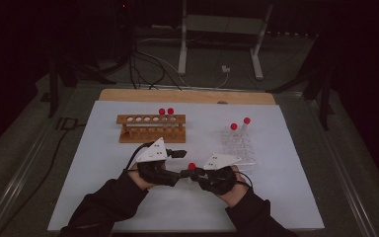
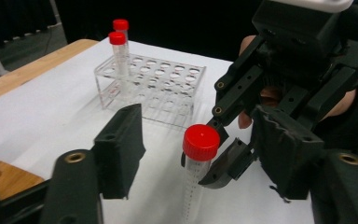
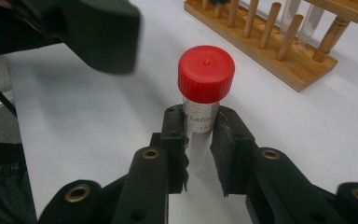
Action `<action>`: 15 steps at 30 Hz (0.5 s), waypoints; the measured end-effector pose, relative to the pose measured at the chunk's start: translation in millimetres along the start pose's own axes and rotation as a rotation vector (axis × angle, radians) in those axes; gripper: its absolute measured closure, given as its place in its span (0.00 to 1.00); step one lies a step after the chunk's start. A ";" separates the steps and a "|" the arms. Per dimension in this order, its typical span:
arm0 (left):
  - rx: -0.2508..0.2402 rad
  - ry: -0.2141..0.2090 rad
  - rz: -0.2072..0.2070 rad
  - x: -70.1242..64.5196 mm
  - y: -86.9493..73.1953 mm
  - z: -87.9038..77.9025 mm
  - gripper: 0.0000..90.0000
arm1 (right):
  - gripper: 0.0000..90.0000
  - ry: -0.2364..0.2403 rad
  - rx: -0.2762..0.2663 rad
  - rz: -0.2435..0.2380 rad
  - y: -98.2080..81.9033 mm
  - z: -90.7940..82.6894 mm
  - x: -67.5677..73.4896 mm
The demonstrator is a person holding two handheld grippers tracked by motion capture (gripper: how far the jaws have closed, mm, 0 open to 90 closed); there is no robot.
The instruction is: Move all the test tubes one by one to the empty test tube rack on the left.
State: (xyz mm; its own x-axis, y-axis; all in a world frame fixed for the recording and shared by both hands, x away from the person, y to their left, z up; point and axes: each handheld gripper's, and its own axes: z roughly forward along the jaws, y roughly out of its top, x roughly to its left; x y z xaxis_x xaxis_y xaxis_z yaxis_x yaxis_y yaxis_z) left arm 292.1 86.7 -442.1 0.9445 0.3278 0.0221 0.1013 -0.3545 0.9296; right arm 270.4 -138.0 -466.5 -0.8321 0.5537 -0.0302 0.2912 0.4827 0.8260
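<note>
A clear tube with a red cap [image 3: 206, 74] stands upright with my right gripper [image 3: 198, 135] shut on its body just below the cap. In the high view the tube's cap [image 1: 192, 166] sits between the two hands near the table's front. My left gripper [image 2: 200, 154] faces the right gripper [image 2: 223, 163], and its jaws stand on either side of the tube [image 2: 198, 172] with a gap on each side. One left fingertip [image 3: 98, 32] looms over the tube at upper left.
A wooden rack [image 1: 150, 127] with two red-capped tubes [image 1: 166, 111] stands at the back left of the white mat [image 1: 103, 187]. To its right a clear plastic rack [image 1: 239, 143] holds two more tubes [image 1: 240, 123]. Bare mat lies left and right of the hands.
</note>
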 end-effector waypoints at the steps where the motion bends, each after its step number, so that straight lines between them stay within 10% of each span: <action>1: 0.006 -0.001 0.005 -0.3 -0.5 0.8 0.45 | 0.83 0.004 0.000 0.001 0.2 -0.2 0.6; 15: 0.034 -0.001 0.020 -2.4 -3.8 11.3 0.70 | 0.83 0.012 -0.002 -0.002 1.5 -1.4 2.9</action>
State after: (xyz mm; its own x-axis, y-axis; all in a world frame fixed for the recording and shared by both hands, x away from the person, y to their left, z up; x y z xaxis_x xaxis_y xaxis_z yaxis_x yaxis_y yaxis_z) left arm 293.0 77.3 -449.8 0.9467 0.3197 0.0407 0.0926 -0.3908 0.9158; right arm 267.7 -136.6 -464.6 -0.8385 0.5443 -0.0251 0.2885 0.4826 0.8270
